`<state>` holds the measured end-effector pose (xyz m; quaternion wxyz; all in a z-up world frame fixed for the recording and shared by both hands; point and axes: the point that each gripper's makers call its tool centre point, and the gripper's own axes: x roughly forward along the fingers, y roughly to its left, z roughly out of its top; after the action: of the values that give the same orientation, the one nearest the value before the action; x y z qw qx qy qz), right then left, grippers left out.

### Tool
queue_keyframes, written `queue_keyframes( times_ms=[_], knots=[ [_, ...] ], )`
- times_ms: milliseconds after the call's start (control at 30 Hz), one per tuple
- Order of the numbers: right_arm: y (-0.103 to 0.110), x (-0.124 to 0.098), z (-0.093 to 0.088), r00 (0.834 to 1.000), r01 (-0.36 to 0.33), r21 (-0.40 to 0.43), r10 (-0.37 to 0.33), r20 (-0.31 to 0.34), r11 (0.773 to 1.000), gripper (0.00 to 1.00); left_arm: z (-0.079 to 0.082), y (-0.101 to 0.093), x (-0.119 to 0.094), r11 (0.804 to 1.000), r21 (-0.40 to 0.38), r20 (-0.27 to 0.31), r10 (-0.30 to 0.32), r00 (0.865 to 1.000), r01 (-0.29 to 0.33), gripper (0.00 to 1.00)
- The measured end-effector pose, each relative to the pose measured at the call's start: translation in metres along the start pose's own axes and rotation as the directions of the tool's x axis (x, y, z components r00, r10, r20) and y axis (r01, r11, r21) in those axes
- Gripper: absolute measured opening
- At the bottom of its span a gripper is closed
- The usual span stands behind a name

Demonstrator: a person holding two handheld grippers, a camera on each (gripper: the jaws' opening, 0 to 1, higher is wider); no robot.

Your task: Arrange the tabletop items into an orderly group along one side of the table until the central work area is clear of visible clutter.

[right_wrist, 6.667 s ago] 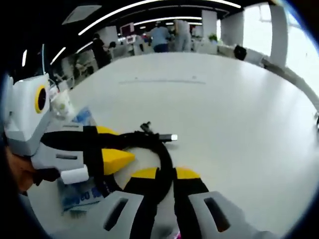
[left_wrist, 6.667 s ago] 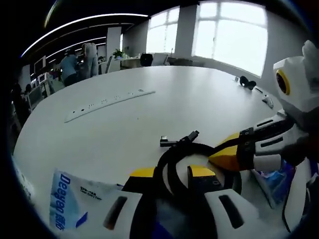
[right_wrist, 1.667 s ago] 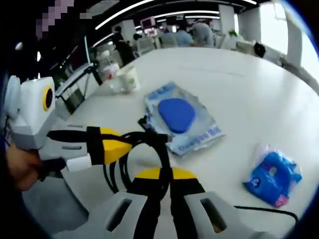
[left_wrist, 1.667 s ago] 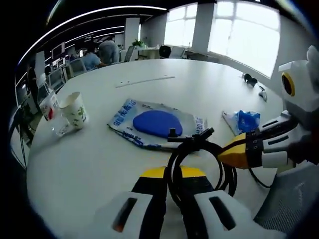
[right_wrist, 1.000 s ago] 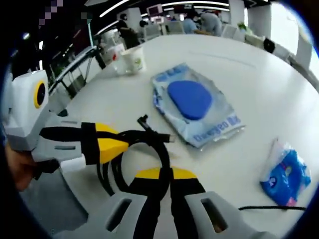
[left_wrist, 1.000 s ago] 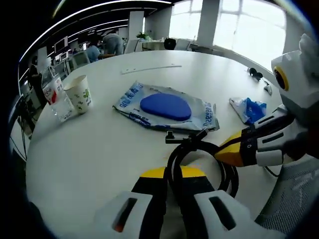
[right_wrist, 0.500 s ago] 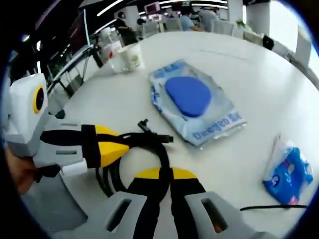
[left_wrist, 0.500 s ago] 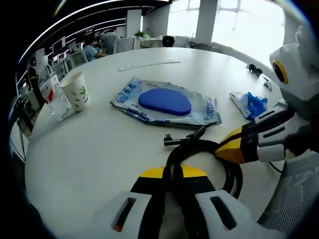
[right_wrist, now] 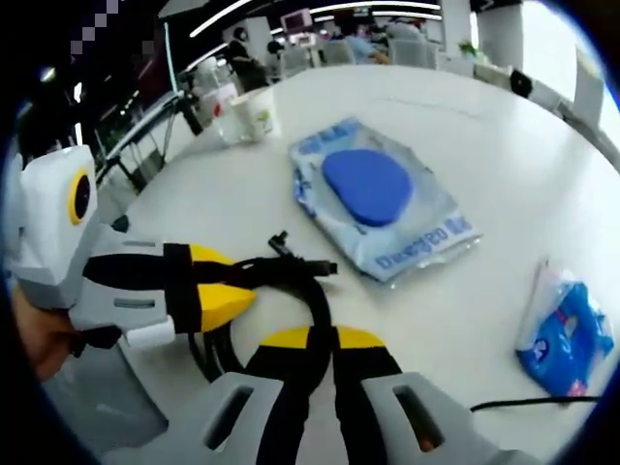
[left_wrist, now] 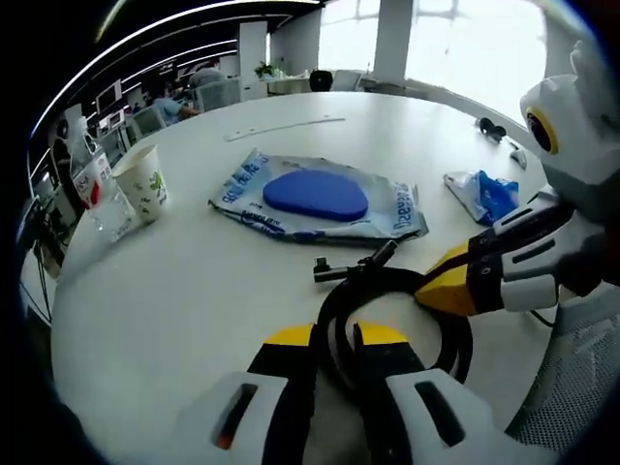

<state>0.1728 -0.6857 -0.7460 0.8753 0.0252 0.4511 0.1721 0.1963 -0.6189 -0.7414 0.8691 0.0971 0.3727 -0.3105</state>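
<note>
Clamping the coiled black cable at lower centre, left gripper and right gripper both grip it (jaws together); blue-pad packet lies beyond, upper centre.

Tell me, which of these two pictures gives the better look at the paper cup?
The left gripper view. There the paper cup stands whole near the table's edge, its green print readable, beside a clear glass. In the right gripper view the cup is farther off, smaller and blurrier, though still upright near the table's edge.
</note>
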Motion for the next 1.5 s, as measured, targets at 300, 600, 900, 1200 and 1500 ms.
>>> queue_keyframes(
  times_ms=[300,600,900,1200,1500],
  knots=[
    [0.0,-0.001,0.0,1.0,-0.003,0.025,0.003,0.006,1.0,0.05,-0.001,0.004,-0.001,1.0,-0.005,-0.004,0.013,1.0,-0.013,0.2],
    [-0.005,-0.007,-0.003,1.0,0.003,0.078,-0.005,0.03,0.997,0.1,-0.001,0.003,-0.003,1.0,-0.012,-0.001,-0.003,1.0,0.003,0.25],
    [-0.013,-0.016,0.013,0.994,0.013,0.122,-0.026,0.108,0.993,0.12,0.001,0.012,-0.006,0.999,-0.039,0.003,0.014,1.0,-0.014,0.29],
    [-0.024,-0.02,0.025,0.987,0.025,0.173,-0.051,0.149,0.985,0.15,0.015,0.024,-0.007,0.997,-0.073,0.043,0.034,0.999,-0.031,0.34],
    [-0.031,-0.021,0.029,0.983,0.024,0.208,-0.061,0.174,0.978,0.15,0.023,0.032,-0.004,0.996,-0.078,0.059,0.036,0.998,-0.031,0.35]
  ],
)
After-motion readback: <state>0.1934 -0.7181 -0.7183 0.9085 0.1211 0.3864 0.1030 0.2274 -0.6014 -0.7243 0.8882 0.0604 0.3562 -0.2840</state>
